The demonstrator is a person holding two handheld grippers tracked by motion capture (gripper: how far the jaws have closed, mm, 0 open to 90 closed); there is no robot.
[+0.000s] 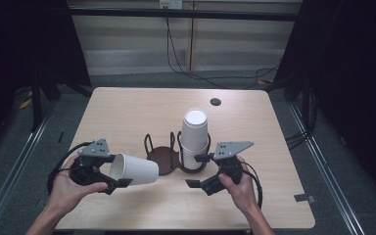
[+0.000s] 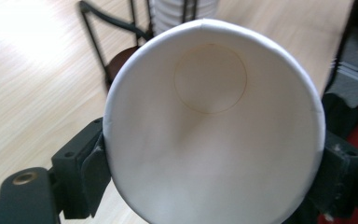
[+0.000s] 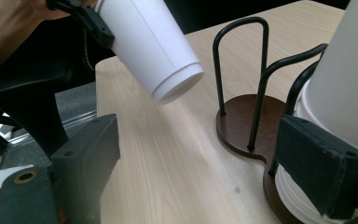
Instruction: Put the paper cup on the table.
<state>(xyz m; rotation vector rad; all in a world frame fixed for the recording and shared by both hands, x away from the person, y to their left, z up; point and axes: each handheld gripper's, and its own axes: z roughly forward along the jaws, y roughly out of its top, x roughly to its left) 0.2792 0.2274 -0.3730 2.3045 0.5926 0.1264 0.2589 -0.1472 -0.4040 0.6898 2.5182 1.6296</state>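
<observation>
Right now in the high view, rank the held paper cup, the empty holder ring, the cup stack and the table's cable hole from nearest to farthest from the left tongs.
1. Paper cup, clamped in the left tongs.
2. Empty holder ring, right of it, mid-table.
3. Cup stack, further right, in the holder's other ring.
4. Cable hole, near the far edge.

No legible text, label, brand, number or sign found on any surface inspected. The white paper cup (image 1: pixel 134 169) is plain inside and out; its inner base carries only a faint circular seam. The stacked cups (image 1: pixel 195 134) are unmarked. The wire holder (image 1: pixel 165 155) and the desk (image 1: pixel 127 112) bear no markings. A small fitting on the far wall (image 1: pixel 170 4) is too blurred to read.
</observation>
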